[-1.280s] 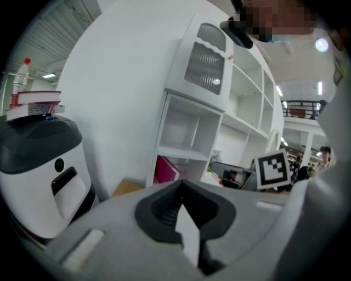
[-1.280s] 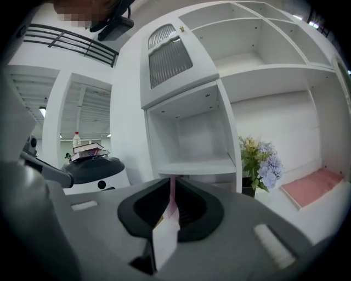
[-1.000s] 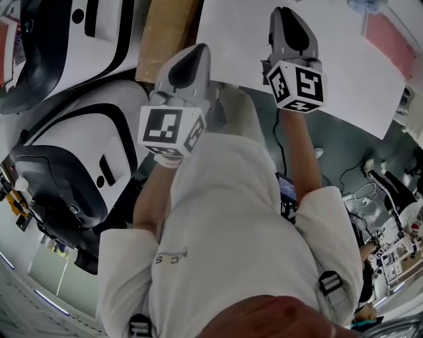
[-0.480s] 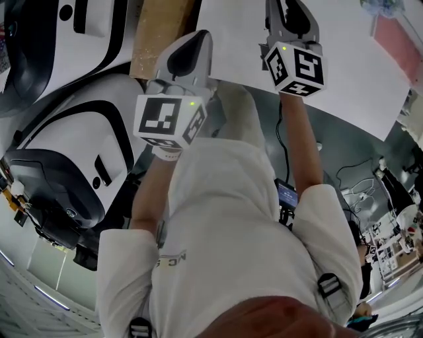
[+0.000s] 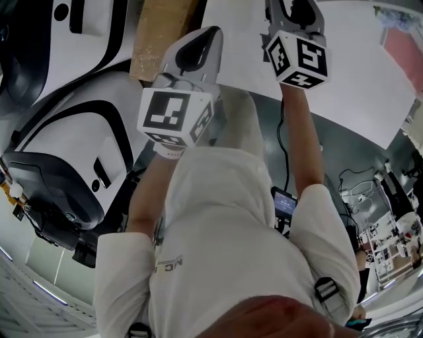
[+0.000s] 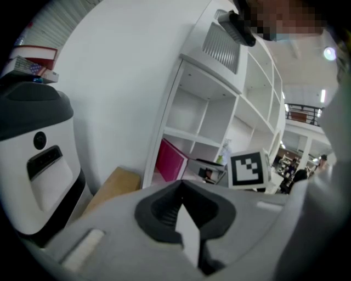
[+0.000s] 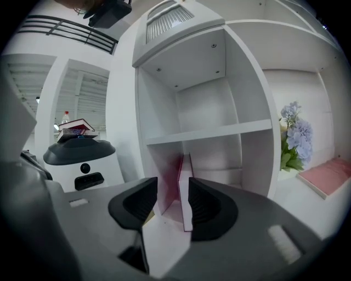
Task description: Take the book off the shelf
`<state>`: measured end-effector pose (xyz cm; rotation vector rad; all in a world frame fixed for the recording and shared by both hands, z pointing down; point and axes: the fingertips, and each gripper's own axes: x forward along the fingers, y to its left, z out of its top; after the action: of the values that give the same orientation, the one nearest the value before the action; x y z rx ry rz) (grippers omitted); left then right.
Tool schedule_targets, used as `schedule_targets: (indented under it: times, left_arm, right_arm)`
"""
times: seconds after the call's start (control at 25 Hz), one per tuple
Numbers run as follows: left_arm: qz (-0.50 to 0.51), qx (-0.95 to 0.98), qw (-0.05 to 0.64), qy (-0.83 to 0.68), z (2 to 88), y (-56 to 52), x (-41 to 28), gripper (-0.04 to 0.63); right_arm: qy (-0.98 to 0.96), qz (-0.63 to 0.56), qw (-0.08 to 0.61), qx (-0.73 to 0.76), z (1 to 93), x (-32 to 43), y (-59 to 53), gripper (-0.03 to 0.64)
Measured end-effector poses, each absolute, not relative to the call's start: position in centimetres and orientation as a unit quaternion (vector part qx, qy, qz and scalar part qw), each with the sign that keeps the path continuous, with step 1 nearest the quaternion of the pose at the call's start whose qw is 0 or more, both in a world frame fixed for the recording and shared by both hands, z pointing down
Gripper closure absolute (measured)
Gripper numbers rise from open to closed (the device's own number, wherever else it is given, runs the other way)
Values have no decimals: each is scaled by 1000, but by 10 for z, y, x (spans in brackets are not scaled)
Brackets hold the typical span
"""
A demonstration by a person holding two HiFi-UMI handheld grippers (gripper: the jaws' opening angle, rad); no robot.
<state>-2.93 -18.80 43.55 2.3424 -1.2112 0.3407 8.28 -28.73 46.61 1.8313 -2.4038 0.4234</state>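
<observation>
A pink-covered book [image 7: 184, 189] leans in the lower left compartment of the white shelf [image 7: 219, 131]; in the left gripper view the book [image 6: 171, 161] shows as a tilted pink slab. My right gripper [image 7: 173, 192] points straight at the book's edge. Its jaws are opening, the book stands beyond the pads, and nothing presses on it. In the head view the right gripper [image 5: 294, 13] reaches over the shelf's white top [image 5: 357, 79]. Further back and to the left, my left gripper [image 6: 182, 189] [image 5: 195, 56] has its black pads together and holds nothing.
White robots with black trim [image 5: 73, 145] [image 7: 82, 164] stand left of the shelf, one with books stacked [image 7: 77, 127] on top. A cardboard box [image 5: 158, 33] sits beside the shelf. Blue flowers [image 7: 293, 134] and a flat pink item [image 7: 329, 173] fill the right compartment.
Both grippers have moved forward toward the shelf, the right one furthest; its front now runs off the top of the head view.
</observation>
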Motion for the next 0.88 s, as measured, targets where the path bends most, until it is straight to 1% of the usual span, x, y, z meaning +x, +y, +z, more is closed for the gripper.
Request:
schedule_targets:
  times: [0.28,0.68,0.88]
  left_arm:
    - [120,856,239,-442,440,-195,-32,595]
    - [119,854,246,-442,449,-195,-33,595]
    - [122,852,251,-443,453,-194,-36,595]
  right_arm:
    - [-779,125,55,612,478,80,-307,407]
    - [-765,131,56,628,493,84,-331,383]
    - [-764,127,64,629,499,82,-347,382]
